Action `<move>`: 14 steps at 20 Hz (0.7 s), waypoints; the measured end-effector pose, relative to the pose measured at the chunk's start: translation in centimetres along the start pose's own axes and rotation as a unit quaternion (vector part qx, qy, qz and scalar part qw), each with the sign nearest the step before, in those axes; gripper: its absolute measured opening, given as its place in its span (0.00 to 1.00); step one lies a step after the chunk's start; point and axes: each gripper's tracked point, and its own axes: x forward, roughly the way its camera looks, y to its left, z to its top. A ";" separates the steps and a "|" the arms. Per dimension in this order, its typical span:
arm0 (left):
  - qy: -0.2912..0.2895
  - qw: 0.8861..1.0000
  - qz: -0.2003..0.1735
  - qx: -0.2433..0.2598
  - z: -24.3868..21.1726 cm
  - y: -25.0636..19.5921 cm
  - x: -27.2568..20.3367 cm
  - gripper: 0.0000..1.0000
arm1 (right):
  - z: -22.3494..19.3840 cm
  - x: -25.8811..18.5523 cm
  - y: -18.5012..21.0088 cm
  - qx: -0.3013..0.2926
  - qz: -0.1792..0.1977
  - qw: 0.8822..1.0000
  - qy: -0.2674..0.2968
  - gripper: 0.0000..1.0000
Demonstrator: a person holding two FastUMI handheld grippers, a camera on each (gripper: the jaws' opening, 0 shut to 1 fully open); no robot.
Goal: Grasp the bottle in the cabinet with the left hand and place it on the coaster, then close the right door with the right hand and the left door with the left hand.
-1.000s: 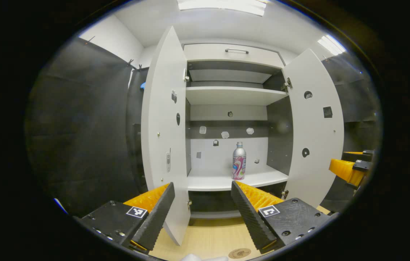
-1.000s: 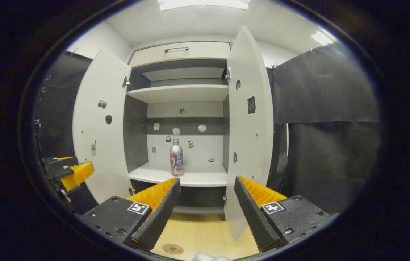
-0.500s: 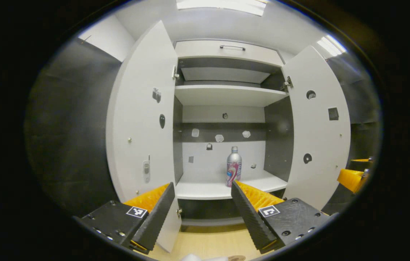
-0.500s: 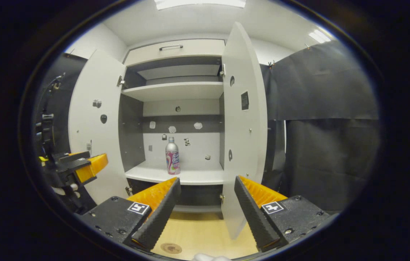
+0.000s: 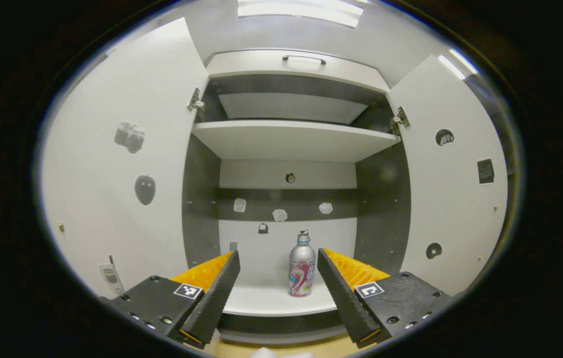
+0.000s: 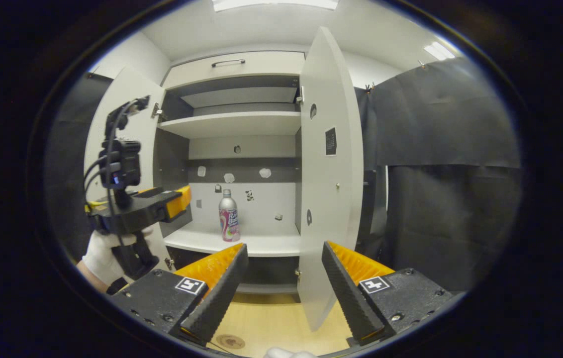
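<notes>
Two open jaws of the left hand-held gripper frame the upright bottle straight ahead on the cabinet's lower shelf; the open right hand-held gripper hangs farther back.

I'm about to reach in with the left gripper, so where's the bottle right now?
The bottle stands upright on the cabinet's lower shelf, near the back wall. In the left gripper view it sits between the open left gripper's fingers, closer to the right one, farther in.

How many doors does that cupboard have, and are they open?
2, both swung open: the left door beside the left claw, the right door ahead of the right claw.
</notes>
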 end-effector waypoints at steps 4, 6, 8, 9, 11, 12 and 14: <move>-0.025 1.000 0.002 -0.001 -0.1 -1.4 5.9 0.96 | 0.4 0.4 0.7 -0.012 0.003 1.000 0.005 0.97; -0.016 1.000 0.004 -0.004 -1.4 -1.9 8.0 0.96 | 0.1 0.6 1.1 -0.021 0.005 1.000 0.010 0.98; -0.001 1.000 0.002 -0.013 -2.8 -2.4 10.2 0.96 | -0.2 0.9 1.2 -0.026 0.004 1.000 0.017 0.97; 0.004 1.000 0.004 -0.012 -3.5 -2.6 10.9 0.96 | -0.5 1.1 1.2 -0.026 0.003 0.999 0.023 0.98; 0.005 1.000 0.005 -0.002 -4.5 -3.1 12.7 0.96 | -1.1 1.7 1.0 -0.026 0.001 0.999 0.034 0.98; 0.011 1.000 0.002 0.001 -5.3 -3.5 13.4 0.96 | -1.5 1.9 0.9 -0.027 -0.001 0.999 0.039 0.98; 0.024 1.000 0.002 0.004 -6.6 -3.7 14.3 1.00 | -2.0 2.2 0.8 -0.027 -0.006 0.998 0.048 0.98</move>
